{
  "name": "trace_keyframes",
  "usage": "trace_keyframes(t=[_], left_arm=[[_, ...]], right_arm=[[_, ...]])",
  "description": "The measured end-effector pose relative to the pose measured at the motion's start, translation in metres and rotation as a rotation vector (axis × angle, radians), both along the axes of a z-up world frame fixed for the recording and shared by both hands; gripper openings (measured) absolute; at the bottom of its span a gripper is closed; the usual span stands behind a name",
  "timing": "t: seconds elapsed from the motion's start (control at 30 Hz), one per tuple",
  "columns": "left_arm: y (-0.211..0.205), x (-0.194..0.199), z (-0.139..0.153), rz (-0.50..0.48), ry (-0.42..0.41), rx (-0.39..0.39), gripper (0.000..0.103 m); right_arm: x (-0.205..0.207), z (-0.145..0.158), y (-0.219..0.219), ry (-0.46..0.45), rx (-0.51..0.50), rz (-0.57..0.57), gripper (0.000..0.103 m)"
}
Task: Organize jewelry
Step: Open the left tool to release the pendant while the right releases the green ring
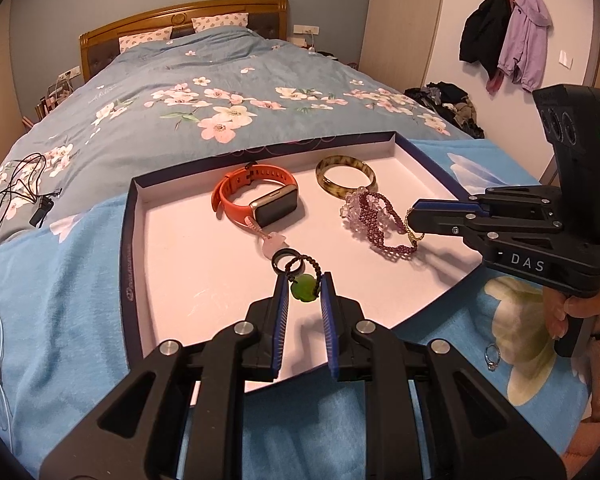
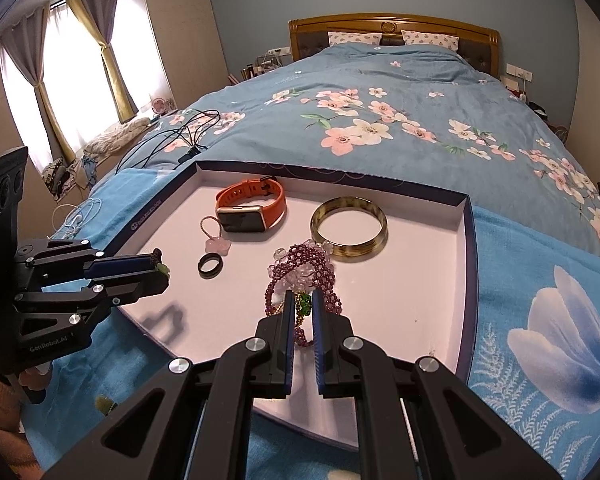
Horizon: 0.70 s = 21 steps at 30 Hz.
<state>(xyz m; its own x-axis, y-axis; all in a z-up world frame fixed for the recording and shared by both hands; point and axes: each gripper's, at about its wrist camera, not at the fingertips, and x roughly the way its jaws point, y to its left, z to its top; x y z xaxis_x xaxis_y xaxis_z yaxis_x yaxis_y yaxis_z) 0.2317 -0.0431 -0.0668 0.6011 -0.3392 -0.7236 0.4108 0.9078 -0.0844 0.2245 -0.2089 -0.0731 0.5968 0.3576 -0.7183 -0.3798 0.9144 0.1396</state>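
Left wrist view: one watch (image 1: 256, 196), one bangle (image 1: 346, 176); both jaws pinch jewelry.

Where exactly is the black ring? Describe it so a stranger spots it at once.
On the bed lies a shallow white-floored tray. Near its left side, just in front of the orange watch and beside a pink charm, lies the black ring: plain, dark, far smaller than the mottled bangle.

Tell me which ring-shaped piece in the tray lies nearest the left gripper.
The small black ring, just ahead of the left gripper. The amber bangle and orange watch lie farther back.
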Motion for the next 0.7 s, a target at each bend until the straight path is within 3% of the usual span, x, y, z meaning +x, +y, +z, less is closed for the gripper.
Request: trace_keyframes(t=[0.33,0.7], left_arm=[[-0.009,0.010,-0.007,0.003,0.014,0.010,0.017],[-0.003,0.001,0.000,-0.004,-0.001,-0.015,0.027]], right_arm=[[0.002,-0.004,0.005,0.005,-0.025,-0.004,0.009],[-0.020,0.011,-0.005,-0.030,0.024,-0.002,0.018]])
